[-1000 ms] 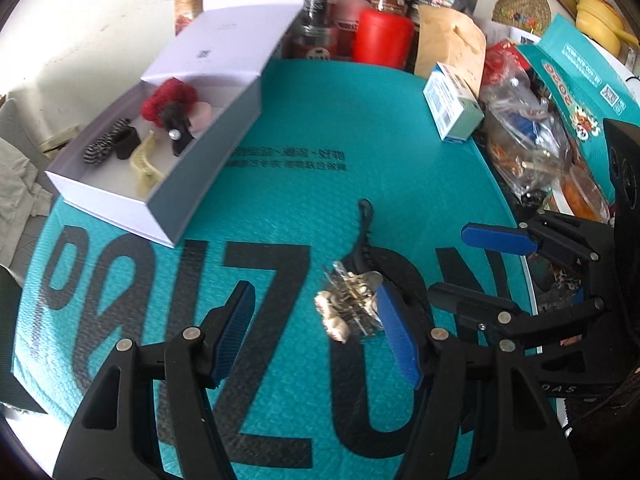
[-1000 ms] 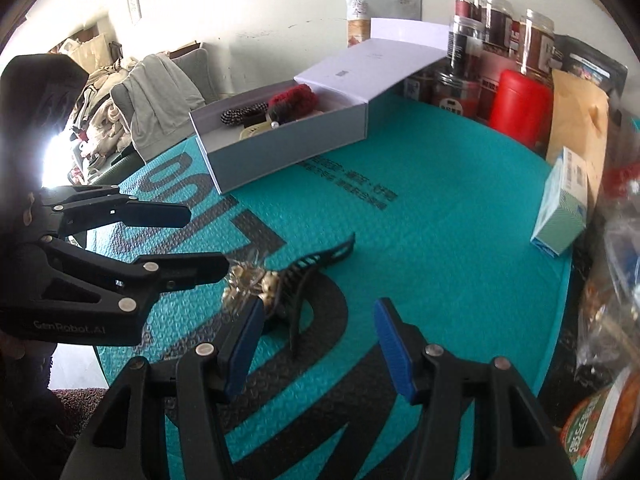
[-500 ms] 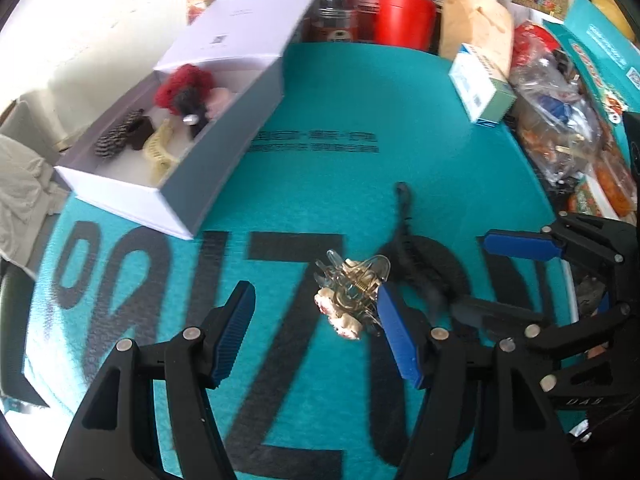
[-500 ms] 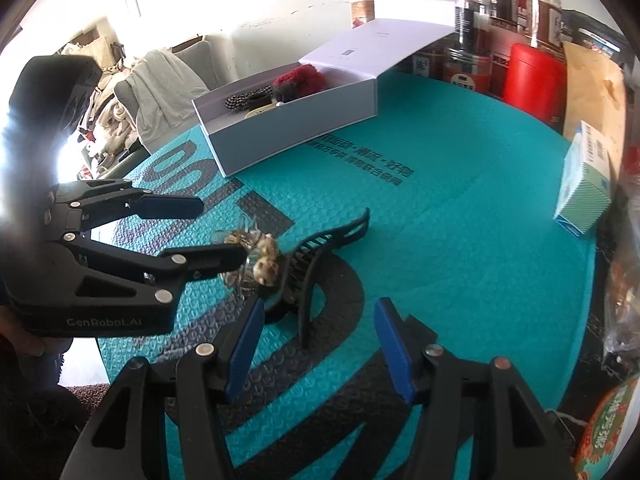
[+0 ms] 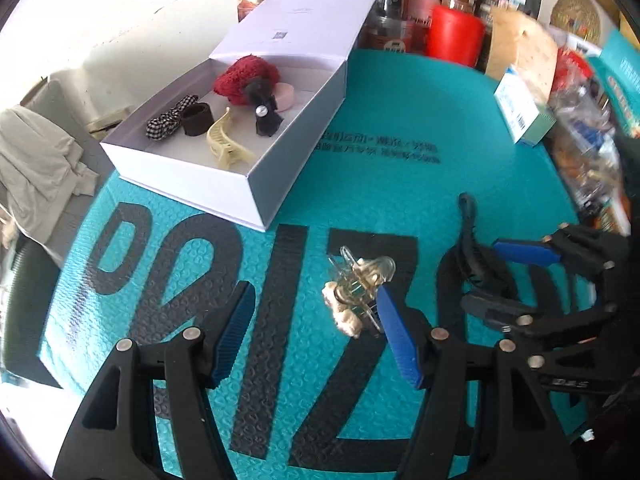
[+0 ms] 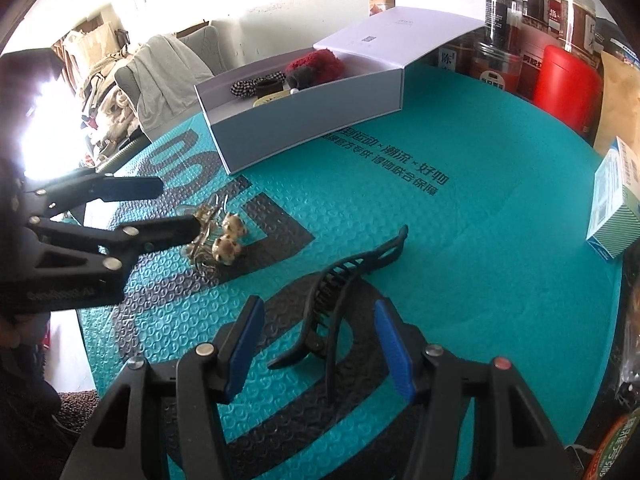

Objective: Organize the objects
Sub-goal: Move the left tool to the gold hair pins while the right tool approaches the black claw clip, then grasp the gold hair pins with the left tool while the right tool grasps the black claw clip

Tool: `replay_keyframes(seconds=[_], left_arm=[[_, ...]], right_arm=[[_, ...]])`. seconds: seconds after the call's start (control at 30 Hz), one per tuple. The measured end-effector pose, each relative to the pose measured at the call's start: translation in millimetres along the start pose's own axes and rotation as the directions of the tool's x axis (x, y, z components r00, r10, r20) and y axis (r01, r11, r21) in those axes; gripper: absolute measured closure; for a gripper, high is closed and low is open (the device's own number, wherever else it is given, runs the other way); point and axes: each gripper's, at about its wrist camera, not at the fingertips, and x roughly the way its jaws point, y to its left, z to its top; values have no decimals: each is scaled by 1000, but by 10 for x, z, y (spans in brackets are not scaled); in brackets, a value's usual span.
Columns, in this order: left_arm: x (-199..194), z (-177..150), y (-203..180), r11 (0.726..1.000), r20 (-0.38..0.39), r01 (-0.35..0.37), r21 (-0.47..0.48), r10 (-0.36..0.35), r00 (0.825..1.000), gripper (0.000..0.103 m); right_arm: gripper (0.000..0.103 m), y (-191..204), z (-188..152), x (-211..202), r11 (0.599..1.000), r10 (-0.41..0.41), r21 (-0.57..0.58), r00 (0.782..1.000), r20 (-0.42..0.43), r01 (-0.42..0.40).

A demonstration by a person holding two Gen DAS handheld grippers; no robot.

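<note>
- Hair clips lie on the teal tabletop: in the left wrist view the clear clip sits beside the left gripper's right finger, fingers apart, nothing gripped.
- In the right wrist view the black claw clip lies between the right gripper's spread fingers, ungripped; white box behind.

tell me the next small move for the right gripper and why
Probably ease the right gripper a little further down and close on the black hair claw: the clip lies loose on the teal mat between the open jaws, untouched, while other clips already sit in the white box.
</note>
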Motion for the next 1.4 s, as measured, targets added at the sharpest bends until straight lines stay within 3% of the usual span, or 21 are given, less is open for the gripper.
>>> replay_keyframes(seconds=[0.1,0.33,0.57,0.73,0.97,1.1,1.4], left_arm=[[-4,8,-6,997,6,73,-21,-73,997,41],[175,15,-219,997,-38,81,18,-80,996,41],[357,1,-282,997,-81,73,10,-72,994,44],[431,-10,-266,998,-98,65,-7,-65,993,57],[432,-8,-275,998,-96,65,7,-64,993,57],[413,-10,-263,998,-98,66,-1,-66,993,57],[243,-79,-197,998,-69,52,-20,-53,996,57]], right_arm=[[45,-23,-8,35,1000,-26,12,1000,-2,26],[49,-88,-51,40,997,-81,11,997,5,81],[79,-126,-77,20,995,-97,-4,995,19,97],[80,-158,-87,12,997,-80,6,996,27,79],[82,-165,-93,-1,998,-68,16,997,34,68],[84,-180,-88,-16,999,-17,34,999,31,16],[84,-4,-75,-92,1000,9,-16,999,47,-8]])
